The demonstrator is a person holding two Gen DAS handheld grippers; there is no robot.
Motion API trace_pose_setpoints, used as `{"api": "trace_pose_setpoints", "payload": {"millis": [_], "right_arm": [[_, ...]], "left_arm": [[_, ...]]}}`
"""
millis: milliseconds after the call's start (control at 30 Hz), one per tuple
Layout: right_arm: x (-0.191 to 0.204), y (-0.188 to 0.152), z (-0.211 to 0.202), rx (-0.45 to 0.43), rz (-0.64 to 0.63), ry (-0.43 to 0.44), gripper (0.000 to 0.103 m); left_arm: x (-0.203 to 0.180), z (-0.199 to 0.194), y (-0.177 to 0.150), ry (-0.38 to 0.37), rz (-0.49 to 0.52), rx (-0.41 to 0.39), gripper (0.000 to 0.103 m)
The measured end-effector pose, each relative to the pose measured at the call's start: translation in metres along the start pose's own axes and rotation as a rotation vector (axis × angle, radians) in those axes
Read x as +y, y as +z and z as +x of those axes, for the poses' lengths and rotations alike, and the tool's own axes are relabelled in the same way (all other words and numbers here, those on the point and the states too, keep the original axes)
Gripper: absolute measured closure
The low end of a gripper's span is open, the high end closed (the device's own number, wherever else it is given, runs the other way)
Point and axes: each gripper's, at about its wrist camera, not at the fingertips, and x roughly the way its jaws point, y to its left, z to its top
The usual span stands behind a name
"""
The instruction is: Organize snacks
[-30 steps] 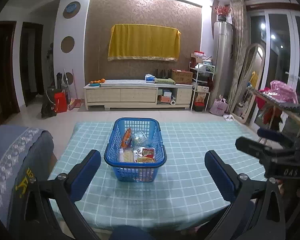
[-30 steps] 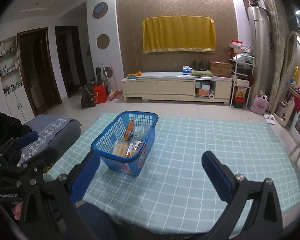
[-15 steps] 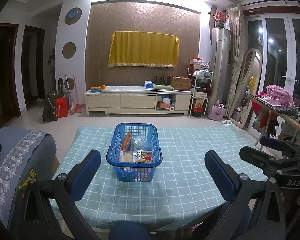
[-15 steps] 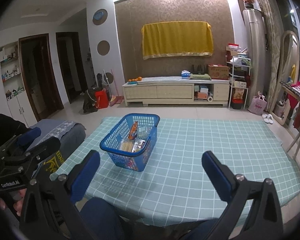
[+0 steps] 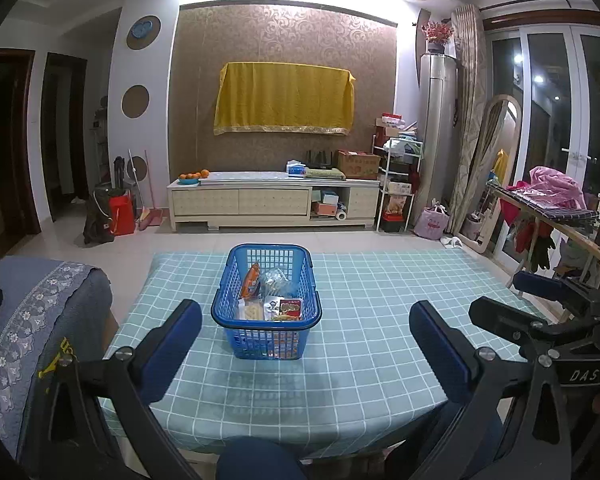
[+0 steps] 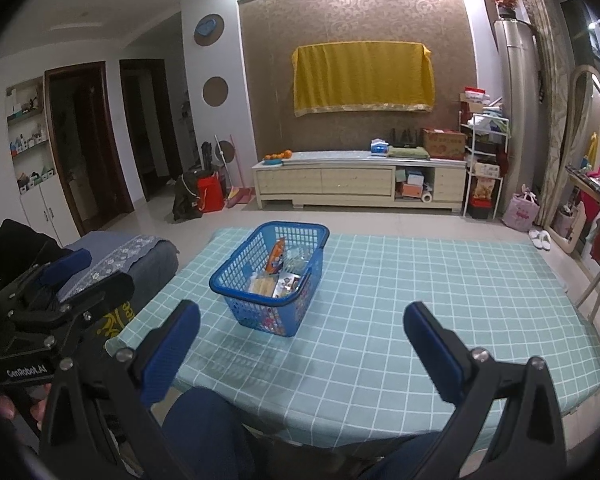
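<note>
A blue plastic basket [image 5: 266,344] [image 6: 236,280] stands on the table with the green checked cloth [image 5: 360,360] [image 6: 400,300]. Inside lie several snack packets, among them an orange one [image 5: 251,284] [image 6: 275,259] and a red-and-white one [image 5: 290,307]. My left gripper [image 5: 306,344] is open and empty, held back over the table's near edge, in line with the basket. My right gripper [image 6: 302,342] is open and empty, near the front edge, right of the basket. Each gripper also shows at the edge of the other view.
A grey chair with a flowered cover [image 5: 32,320] [image 6: 132,256] stands at the table's left. My blue-clad knees [image 6: 204,432] show below the front edge. A clothes rack [image 5: 556,216] stands on the right. A TV cabinet [image 5: 274,200] is against the far wall.
Both grippers have drawn back and risen, so the basket looks smaller and farther away. The jaws stay open and the basket has not moved.
</note>
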Motion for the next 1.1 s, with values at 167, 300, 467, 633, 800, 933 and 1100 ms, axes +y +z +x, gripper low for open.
{"api": "trace_pose_setpoints", "payload": {"millis": [167,300,467,633,800,933,1100], "right_arm": [[-0.0002,-0.0003,0.0005,0.010,0.004,-0.009,0.000],[-0.0014,0.0002,-0.0008,0.010,0.005,-0.007,0.000],[-0.0009,0.0013,-0.0033,0.004,0.004,-0.005,0.000],[-0.0015,0.0023,-0.0046,0.002,0.005,-0.006,0.000],[-0.0006,0.0035,-0.0067,0.000,0.005,-0.008,0.000],[-0.0008,0.0038,-0.0063,-0.001,0.006,-0.009,0.000],[0.0000,0.0042,-0.0080,0.002,0.005,-0.008,0.000]], "left_arm": [[0.0023,-0.0005,-0.0011,-0.002,-0.005,0.003,0.000],[0.0026,-0.0020,-0.0018,-0.006,-0.007,0.005,0.000],[0.0016,-0.0027,-0.0019,0.000,0.002,0.006,0.000],[0.0013,-0.0036,-0.0016,-0.007,-0.001,0.007,0.000],[-0.0005,-0.0051,-0.0016,-0.009,0.003,0.009,0.000],[-0.0008,-0.0057,-0.0016,-0.009,0.000,0.011,0.000],[0.0013,-0.0049,-0.0022,-0.007,-0.009,0.016,0.000]]}}
